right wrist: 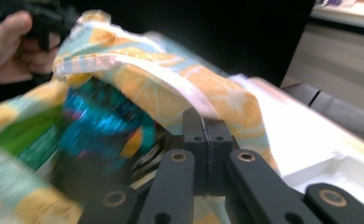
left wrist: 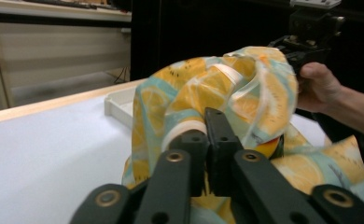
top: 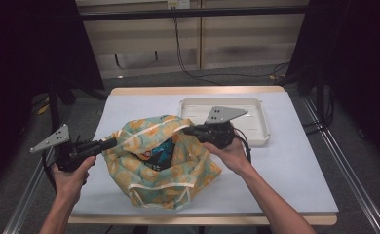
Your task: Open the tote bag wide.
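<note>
A cloth bag (top: 178, 168) printed with orange slices on teal stands in the middle of the white table. Its mouth is held open between both grippers. My left gripper (top: 112, 143) is shut on the bag's left rim, and in the left gripper view its jaws (left wrist: 207, 133) pinch the white-trimmed edge of the bag (left wrist: 245, 93). My right gripper (top: 188, 130) is shut on the right rim; the right gripper view shows it (right wrist: 203, 119) clamped on the bag's hem (right wrist: 171, 88). A shiny blue packet (top: 159, 155) (right wrist: 101, 123) sits inside the bag.
A shallow white tray (top: 262, 122) lies behind and to the right of the bag, its corner close to my right gripper (right wrist: 334, 172). The table's bare white surface (top: 285, 170) stretches to the right and front. Dark curtains flank both sides.
</note>
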`<state>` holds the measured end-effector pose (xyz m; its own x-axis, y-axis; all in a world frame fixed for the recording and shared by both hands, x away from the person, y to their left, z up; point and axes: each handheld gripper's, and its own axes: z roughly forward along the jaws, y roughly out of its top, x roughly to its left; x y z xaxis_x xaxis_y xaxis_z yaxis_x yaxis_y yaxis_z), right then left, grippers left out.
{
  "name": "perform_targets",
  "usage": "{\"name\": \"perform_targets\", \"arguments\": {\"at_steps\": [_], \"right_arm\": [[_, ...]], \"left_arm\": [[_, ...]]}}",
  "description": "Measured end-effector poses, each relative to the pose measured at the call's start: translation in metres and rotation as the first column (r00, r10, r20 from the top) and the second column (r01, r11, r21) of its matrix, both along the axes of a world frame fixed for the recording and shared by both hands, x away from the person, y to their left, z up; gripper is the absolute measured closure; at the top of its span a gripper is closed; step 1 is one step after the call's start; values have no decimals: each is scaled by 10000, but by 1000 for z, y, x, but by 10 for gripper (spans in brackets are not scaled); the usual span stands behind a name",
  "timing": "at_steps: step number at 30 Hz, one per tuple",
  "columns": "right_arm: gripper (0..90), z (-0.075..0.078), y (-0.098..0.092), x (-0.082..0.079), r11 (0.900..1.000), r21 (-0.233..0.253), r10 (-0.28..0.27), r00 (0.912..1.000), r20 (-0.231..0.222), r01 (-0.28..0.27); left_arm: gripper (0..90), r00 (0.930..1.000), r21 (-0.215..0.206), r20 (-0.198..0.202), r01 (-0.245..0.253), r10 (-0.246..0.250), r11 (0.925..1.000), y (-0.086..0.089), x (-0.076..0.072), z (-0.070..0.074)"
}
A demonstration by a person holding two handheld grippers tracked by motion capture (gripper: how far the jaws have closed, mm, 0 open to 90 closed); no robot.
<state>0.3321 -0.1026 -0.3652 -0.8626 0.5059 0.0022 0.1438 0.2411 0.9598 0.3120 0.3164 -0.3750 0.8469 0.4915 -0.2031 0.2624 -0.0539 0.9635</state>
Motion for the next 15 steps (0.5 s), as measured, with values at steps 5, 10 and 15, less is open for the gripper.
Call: {"name": "perform_targets", "arguments": {"at_steps": [5,10,15], "right_arm": [[900,3,-2,24,9976,209,-654,9976,-209,659],[900,-7,5,46,9921,8,-1253,9907,-538,1255],[899,-25,11,57,9884,-211,-1520,9842,-913,1507]], "left_arm": [[900,9991,37,-251,-327,328,9995,1,16,-1],[900,9894,779,-948,-1032,1104,9916,-2,38,-17],[900,9842,877,-1459,-884,1006,9922,-3,46,-33]]}}
